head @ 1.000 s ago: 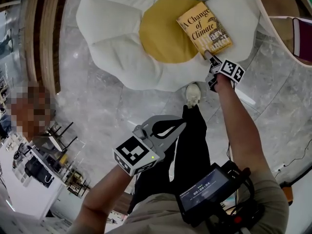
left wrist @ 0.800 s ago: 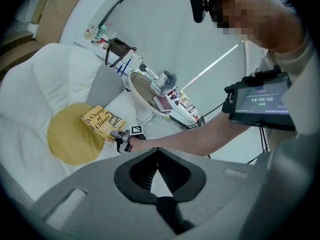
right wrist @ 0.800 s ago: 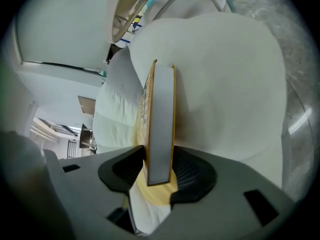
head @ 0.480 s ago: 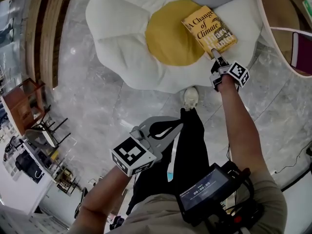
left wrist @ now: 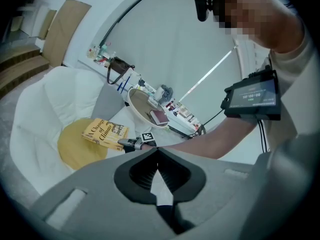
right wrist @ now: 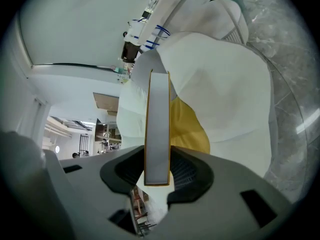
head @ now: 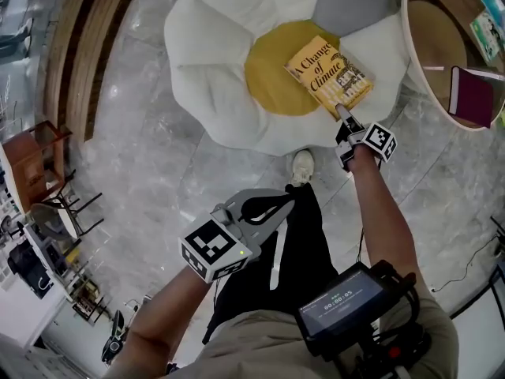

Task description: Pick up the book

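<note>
The yellow book (head: 327, 71) titled "A Change of Climate" hangs over the flower-shaped cushion (head: 213, 77), partly above its yellow centre (head: 268, 81). My right gripper (head: 343, 113) is shut on the book's near edge. In the right gripper view the book (right wrist: 157, 129) stands edge-on, white pages between yellow covers, with the pads of the right gripper (right wrist: 157, 176) pressing both sides. My left gripper (head: 296, 198) is held back over the person's leg, shut and holding nothing. From the left gripper view its jaw tips (left wrist: 158, 156) meet, and the book (left wrist: 105, 133) lies far beyond them.
A round wooden table (head: 430, 30) with a maroon book (head: 471, 97) stands at the upper right. Wooden steps (head: 87, 46) run along the left. The person's shoe (head: 301, 166) rests on the marble floor (head: 158, 172) just before the cushion.
My right gripper has come up with the book, which now sits more over the yellow centre than the white petal. The left gripper has risen a little.
</note>
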